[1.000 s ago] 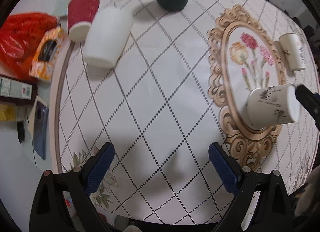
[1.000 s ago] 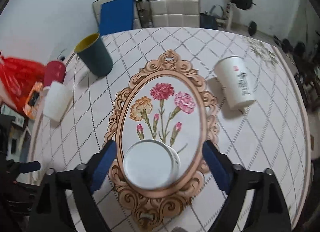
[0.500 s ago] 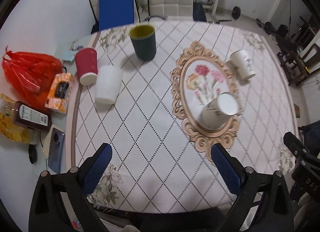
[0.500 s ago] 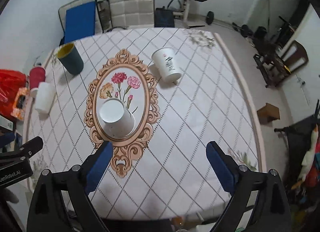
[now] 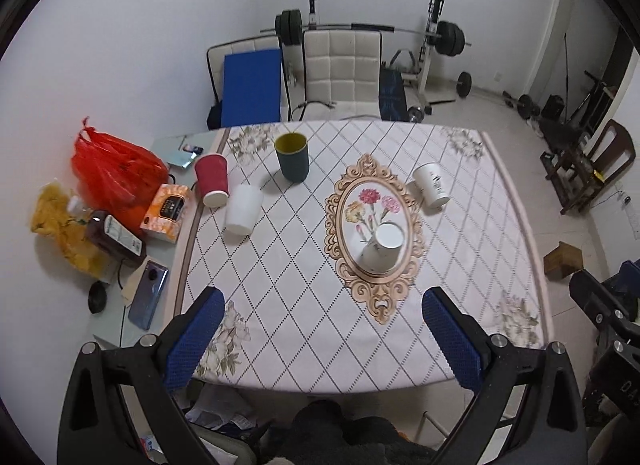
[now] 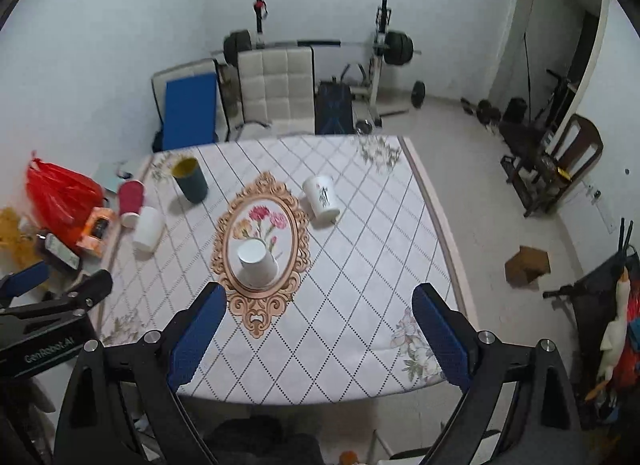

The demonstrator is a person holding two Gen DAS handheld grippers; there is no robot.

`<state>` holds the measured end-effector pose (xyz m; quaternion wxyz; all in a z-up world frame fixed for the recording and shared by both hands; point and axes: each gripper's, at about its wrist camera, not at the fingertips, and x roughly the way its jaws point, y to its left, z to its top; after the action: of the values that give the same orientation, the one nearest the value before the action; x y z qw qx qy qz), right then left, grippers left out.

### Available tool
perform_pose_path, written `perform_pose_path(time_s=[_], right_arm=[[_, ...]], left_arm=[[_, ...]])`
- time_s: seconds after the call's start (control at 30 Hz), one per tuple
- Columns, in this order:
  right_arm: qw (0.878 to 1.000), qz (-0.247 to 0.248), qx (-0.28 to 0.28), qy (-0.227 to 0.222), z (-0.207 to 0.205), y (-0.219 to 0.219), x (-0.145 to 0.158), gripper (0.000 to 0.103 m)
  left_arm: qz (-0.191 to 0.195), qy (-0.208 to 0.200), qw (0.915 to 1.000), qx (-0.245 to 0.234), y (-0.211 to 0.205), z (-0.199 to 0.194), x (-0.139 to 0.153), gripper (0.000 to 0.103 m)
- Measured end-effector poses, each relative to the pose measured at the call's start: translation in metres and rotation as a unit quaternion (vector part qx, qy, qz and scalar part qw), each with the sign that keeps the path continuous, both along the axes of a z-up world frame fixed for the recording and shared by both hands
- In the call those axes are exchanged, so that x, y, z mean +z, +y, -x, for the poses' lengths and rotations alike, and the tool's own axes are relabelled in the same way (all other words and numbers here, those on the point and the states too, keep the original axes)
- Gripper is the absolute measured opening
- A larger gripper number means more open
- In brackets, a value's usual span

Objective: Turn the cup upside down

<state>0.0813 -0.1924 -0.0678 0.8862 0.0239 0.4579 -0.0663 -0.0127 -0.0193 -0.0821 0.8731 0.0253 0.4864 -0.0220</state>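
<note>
Now both the left gripper (image 5: 320, 339) and right gripper (image 6: 318, 331) are gaping empty, the upside-down paper cup (image 6: 257, 261) sitting ahead of them on the table (image 6: 360, 265).

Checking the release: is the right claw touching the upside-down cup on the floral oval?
Apart. The right wrist view shows the right claw open and empty, with bare tablecloth between it and the cup.

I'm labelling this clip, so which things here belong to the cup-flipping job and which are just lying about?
Job: printed white cup upside down on the oval floral panel; left gripper and right gripper, jaws open, empty.

Lying about: second printed cup, green cup, red cup, plain white cup, red bag, phone.
</note>
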Motion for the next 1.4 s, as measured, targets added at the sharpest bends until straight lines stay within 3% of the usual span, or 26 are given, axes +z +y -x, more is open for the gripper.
perform_pose_path(time_s=[0.27, 0.5, 1.4], right_arm=[[0.999, 0.002, 0.013, -0.033, 0.052, -0.003, 0.057, 0.098], [0.999, 0.005, 0.024, -0.047, 0.080, -0.001, 0.081, 0.098], [0.999, -0.003, 0.031, -0.041, 0.083, 0.003, 0.091, 0.098]], left_arm=[[0.010, -0.019, 0.9998, 0.003, -0.008, 0.048, 0.038, 0.101], [0.013, -0.033, 0.9993, 0.011, -0.009, 0.073, 0.052, 0.101], [0.019, -0.055, 0.9979, 0.027, 0.006, 0.090, 0.071, 0.101]])
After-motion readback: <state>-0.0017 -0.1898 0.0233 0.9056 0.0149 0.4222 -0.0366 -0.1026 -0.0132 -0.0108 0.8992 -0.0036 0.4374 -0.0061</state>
